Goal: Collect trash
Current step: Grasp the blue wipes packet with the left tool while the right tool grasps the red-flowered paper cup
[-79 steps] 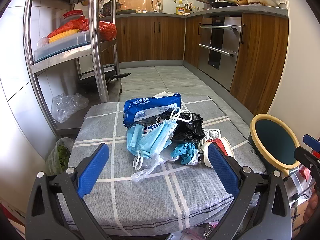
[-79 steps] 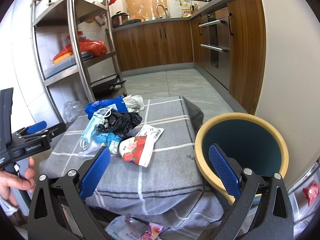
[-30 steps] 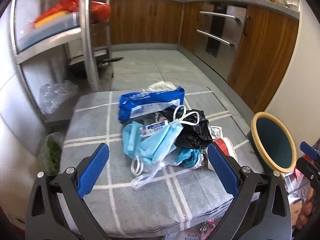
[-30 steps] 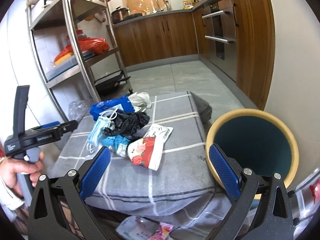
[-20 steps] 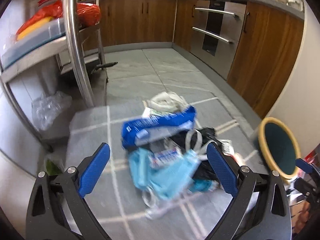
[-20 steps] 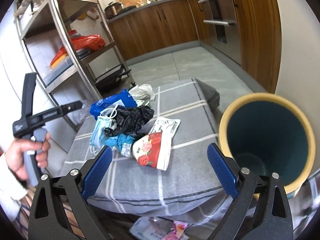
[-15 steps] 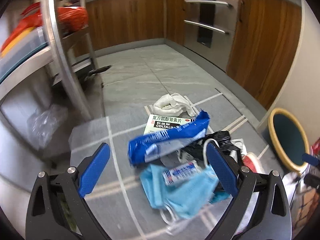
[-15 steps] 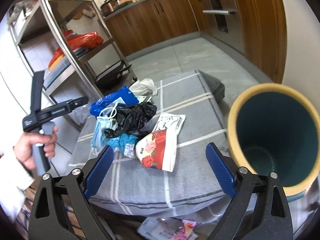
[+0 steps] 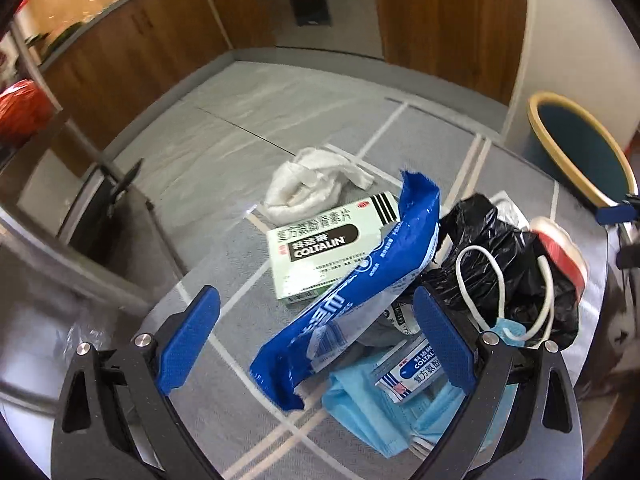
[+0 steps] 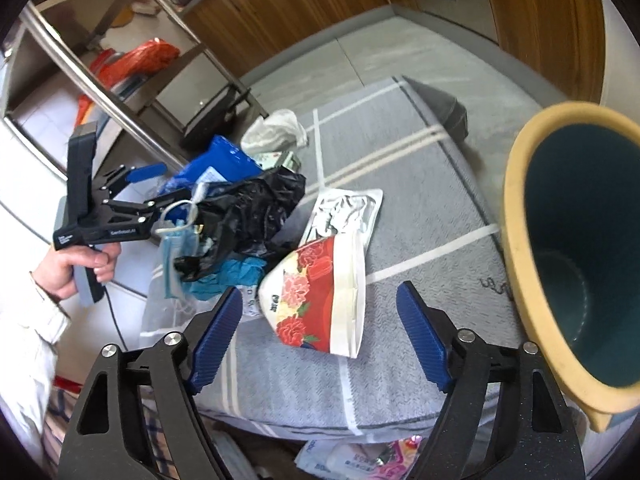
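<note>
0 pieces lie yet in the yellow-rimmed teal bin (image 10: 568, 264); the whole trash pile (image 10: 256, 216) waits on the grey cloth (image 10: 400, 168). Left gripper (image 9: 316, 344) and right gripper (image 10: 320, 336) both gape, holding nothing.

Home kitchen: wooden cabinets (image 9: 132, 52), built-in oven (image 9: 316, 4), steel shelf rack (image 10: 100, 68), tiled floor (image 9: 256, 116).

Glossy blue plastic wrapper (image 9: 352, 296), matt woven cloth (image 9: 224, 248)
</note>
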Motion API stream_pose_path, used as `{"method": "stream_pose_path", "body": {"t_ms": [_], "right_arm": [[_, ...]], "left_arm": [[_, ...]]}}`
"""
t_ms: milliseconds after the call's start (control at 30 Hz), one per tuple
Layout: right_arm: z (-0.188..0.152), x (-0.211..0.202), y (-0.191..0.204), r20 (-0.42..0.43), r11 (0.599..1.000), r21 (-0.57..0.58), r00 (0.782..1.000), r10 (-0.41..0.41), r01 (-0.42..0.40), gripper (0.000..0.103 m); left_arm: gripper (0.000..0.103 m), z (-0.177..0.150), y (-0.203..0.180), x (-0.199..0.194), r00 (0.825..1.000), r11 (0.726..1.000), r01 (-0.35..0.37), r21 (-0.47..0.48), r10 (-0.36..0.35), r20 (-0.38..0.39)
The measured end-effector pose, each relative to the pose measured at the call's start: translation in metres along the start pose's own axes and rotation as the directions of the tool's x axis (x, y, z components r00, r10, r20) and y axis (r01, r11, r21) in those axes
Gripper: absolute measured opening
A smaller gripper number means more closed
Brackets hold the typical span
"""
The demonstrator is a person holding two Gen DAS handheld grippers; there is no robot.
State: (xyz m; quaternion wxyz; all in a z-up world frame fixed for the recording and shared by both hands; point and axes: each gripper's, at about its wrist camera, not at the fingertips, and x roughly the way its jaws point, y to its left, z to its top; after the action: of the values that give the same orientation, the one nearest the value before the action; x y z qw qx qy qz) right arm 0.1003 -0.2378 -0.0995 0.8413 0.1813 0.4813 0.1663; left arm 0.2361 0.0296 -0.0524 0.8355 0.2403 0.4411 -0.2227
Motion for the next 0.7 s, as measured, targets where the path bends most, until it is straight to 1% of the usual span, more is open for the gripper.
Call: {"method": "stream_pose_path", "body": {"t_ms": [33, 67, 100, 133, 167, 200, 233, 267, 333, 367, 433, 467, 533, 633, 667, 700], "right_arm": [[0.001, 0.005, -0.002, -0.012, 1.000, 0.008, 1.000, 0.000, 0.000, 0.075], [0.002, 0.010, -0.003, -0.021, 1.000, 0.011, 1.000, -0.002, 0.002, 0.074], [0.002, 0.014, -0.004, -0.028, 1.000, 0.013, 1.000, -0.003, 0.003, 0.071], [0.003, 0.019, -0.005, -0.038, 1.000, 0.015, 0.999, -0.003, 0.003, 0.068], [0.003, 0.024, -0.006, -0.046, 1.000, 0.018, 0.999, -0.002, 0.003, 0.068], [0.004, 0.029, -0.008, -0.056, 1.000, 0.025, 0.998, -0.001, 0.002, 0.066], [0.004, 0.031, -0.010, -0.062, 1.000, 0.028, 0.998, -0.001, 0.002, 0.065], [0.003, 0.035, -0.012, -0.070, 0.999, 0.032, 0.998, 0.002, 0.001, 0.064], [0.001, 0.041, -0.015, -0.086, 0.999, 0.042, 0.996, 0.015, -0.012, 0.057], [-0.001, 0.045, -0.017, -0.095, 0.999, 0.049, 0.995, 0.024, -0.020, 0.054], [-0.004, 0.048, -0.021, -0.104, 0.997, 0.066, 0.994, 0.045, -0.038, 0.040], [-0.006, 0.048, -0.023, -0.103, 0.996, 0.073, 0.993, 0.060, -0.053, 0.037], [-0.008, 0.047, -0.023, -0.090, 0.994, 0.080, 0.992, 0.084, -0.077, 0.025], [-0.011, 0.037, -0.020, -0.067, 0.992, 0.074, 0.992, 0.109, -0.104, 0.015], [-0.011, 0.034, -0.019, -0.058, 0.991, 0.072, 0.992, 0.114, -0.110, 0.014], [-0.011, 0.030, -0.018, -0.046, 0.990, 0.070, 0.991, 0.124, -0.121, 0.009]], "left_arm": [[0.092, 0.001, -0.001, 0.003, 1.000, 1.000, 0.019, 0.012, -0.019, -0.007], [0.086, 0.001, -0.001, 0.005, 0.999, 0.999, 0.031, 0.018, -0.030, -0.010], [0.082, 0.000, -0.002, 0.007, 0.999, 0.999, 0.045, 0.021, -0.045, -0.017], [0.075, 0.000, -0.001, 0.010, 0.998, 0.998, 0.058, 0.020, -0.058, -0.025], [0.066, -0.002, 0.000, 0.012, 0.996, 0.996, 0.086, 0.013, -0.086, -0.036], [0.062, -0.004, 0.002, 0.012, 0.994, 0.994, 0.107, 0.006, -0.107, -0.038], [0.053, -0.006, 0.004, 0.011, 0.991, 0.992, 0.129, -0.002, -0.129, -0.035], [0.049, -0.009, 0.006, 0.010, 0.989, 0.990, 0.142, -0.009, -0.142, -0.030], [0.030, -0.013, 0.009, 0.005, 0.986, 0.986, 0.163, -0.022, -0.164, -0.019], [0.023, -0.014, 0.009, 0.004, 0.986, 0.986, 0.165, -0.023, -0.165, -0.016], [0.016, -0.018, 0.009, -0.002, 0.985, 0.985, 0.171, -0.019, -0.171, -0.007], [0.014, -0.020, 0.009, -0.005, 0.985, 0.985, 0.172, -0.019, -0.172, 0.001], [0.011, -0.022, 0.007, -0.011, 0.987, 0.986, 0.163, -0.021, -0.163, 0.017], [0.010, -0.025, 0.006, -0.019, 0.988, 0.988, 0.151, -0.027, -0.150, 0.033], [0.010, -0.026, 0.006, -0.023, 0.989, 0.990, 0.141, -0.032, -0.139, 0.042], [0.010, -0.026, 0.007, -0.026, 0.990, 0.990, 0.132, -0.041, -0.130, 0.051]]}}
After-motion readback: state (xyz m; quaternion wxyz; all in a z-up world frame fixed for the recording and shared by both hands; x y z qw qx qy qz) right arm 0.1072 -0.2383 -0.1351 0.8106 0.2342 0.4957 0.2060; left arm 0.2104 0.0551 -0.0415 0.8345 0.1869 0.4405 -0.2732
